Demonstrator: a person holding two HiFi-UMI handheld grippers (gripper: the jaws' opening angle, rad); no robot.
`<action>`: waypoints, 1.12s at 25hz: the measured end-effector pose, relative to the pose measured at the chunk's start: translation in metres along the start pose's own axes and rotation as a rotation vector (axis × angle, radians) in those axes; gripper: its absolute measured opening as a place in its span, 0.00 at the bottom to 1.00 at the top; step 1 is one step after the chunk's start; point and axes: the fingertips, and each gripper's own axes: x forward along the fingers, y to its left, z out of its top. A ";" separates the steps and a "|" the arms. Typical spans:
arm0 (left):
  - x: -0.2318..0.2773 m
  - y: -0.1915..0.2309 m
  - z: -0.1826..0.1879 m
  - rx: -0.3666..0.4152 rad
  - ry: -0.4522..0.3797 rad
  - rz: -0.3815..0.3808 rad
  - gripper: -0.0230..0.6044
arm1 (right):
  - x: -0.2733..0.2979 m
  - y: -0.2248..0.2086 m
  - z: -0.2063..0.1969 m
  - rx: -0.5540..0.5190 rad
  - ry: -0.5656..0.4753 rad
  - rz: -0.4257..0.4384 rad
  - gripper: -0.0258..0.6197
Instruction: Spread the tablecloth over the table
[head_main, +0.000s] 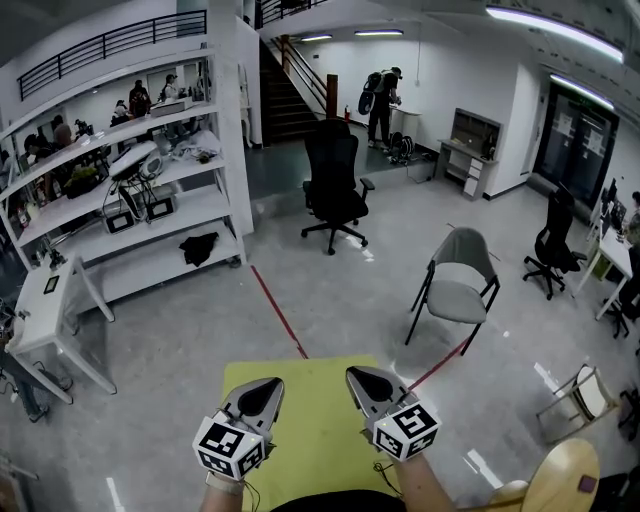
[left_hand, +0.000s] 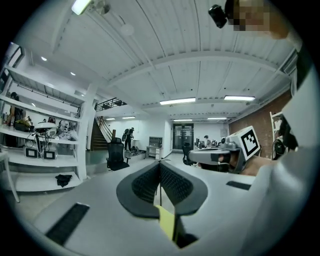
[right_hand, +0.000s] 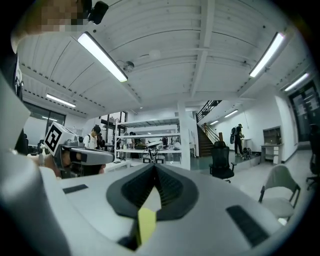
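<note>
Open workshop: grey floor (head_main: 330, 270) with a red tape line (head_main: 280, 315), white shelving (head_main: 150, 200) at left, black office chair (head_main: 333, 185), grey chair (head_main: 458, 280). Hands level, side by side. Left gripper (head_main: 268, 385) and right gripper (head_main: 360, 378) each pinch the yellow tablecloth (head_main: 310, 430) edge; cloth lies under the 2.

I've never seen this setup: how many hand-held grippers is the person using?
2. Both are at the bottom of the head view: the left hand-held gripper and, beside it, the right hand-held gripper, each shut on the yellow tablecloth.
</note>
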 end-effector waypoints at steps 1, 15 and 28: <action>-0.001 0.001 0.004 0.007 -0.008 0.003 0.06 | 0.000 0.000 0.003 -0.001 -0.007 0.000 0.06; -0.005 0.004 0.010 0.007 -0.031 0.025 0.06 | -0.003 0.006 0.016 -0.028 -0.056 0.003 0.05; -0.009 -0.004 -0.003 0.000 -0.004 0.039 0.06 | -0.014 0.002 0.005 -0.002 -0.040 -0.005 0.05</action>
